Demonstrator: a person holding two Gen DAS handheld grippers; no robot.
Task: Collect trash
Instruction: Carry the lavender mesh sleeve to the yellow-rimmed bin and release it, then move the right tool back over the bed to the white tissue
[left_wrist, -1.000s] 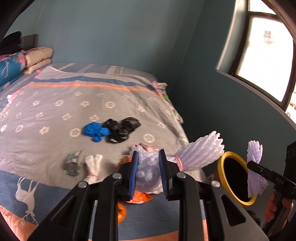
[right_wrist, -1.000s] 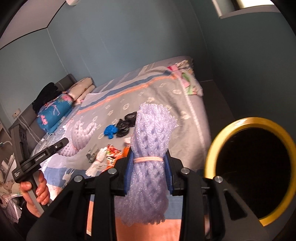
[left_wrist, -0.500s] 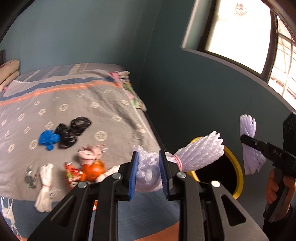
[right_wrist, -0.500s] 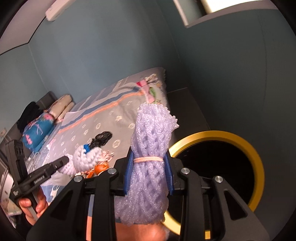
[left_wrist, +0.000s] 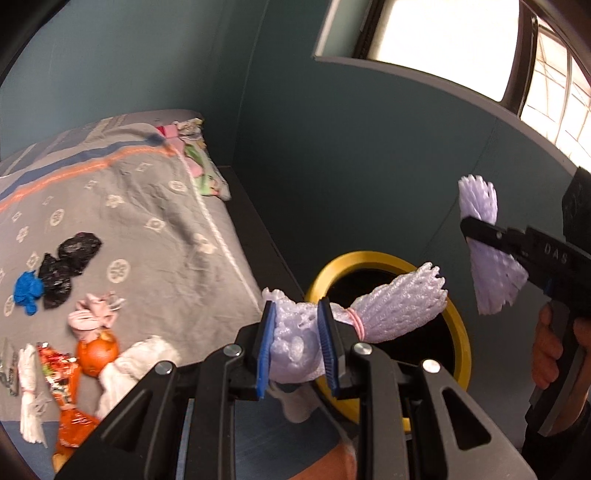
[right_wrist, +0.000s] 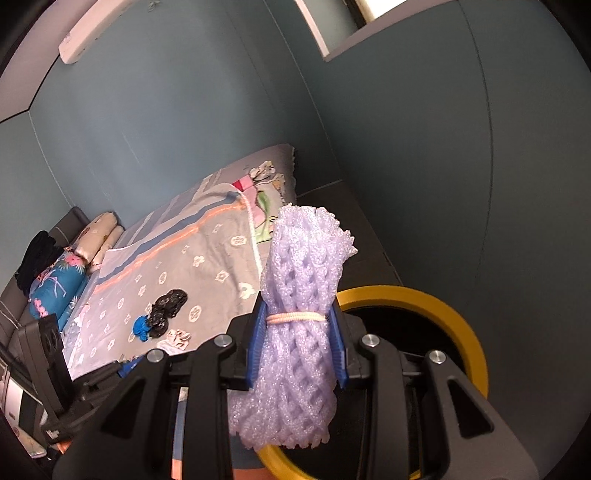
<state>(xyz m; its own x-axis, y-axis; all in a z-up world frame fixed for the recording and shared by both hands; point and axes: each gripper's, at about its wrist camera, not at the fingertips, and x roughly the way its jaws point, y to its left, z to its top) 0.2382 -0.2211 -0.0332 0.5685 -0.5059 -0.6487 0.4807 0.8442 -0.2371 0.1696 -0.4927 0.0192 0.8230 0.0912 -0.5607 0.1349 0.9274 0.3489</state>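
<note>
- Foam netting, pale lilac and airy: in my left wrist view my left claw (left_wrist: 297, 338) is clamped on 1 foam bundle (left_wrist: 354, 314), its flared end reaching over the yellow-rimmed bin (left_wrist: 460, 332) beside the bed (left_wrist: 155, 240). It looks near weightless, soft and squashy, so I judge a gentle pinch by the elastic tie is the surest hold. Across the view my right claw (left_wrist: 480, 236) carries its own bundle.
- In my right wrist view my right claw (right_wrist: 299, 341) pinches a 2nd foam roll (right_wrist: 295, 332) upright at its tie, just beside the bin's mouth (right_wrist: 458, 317).
</note>
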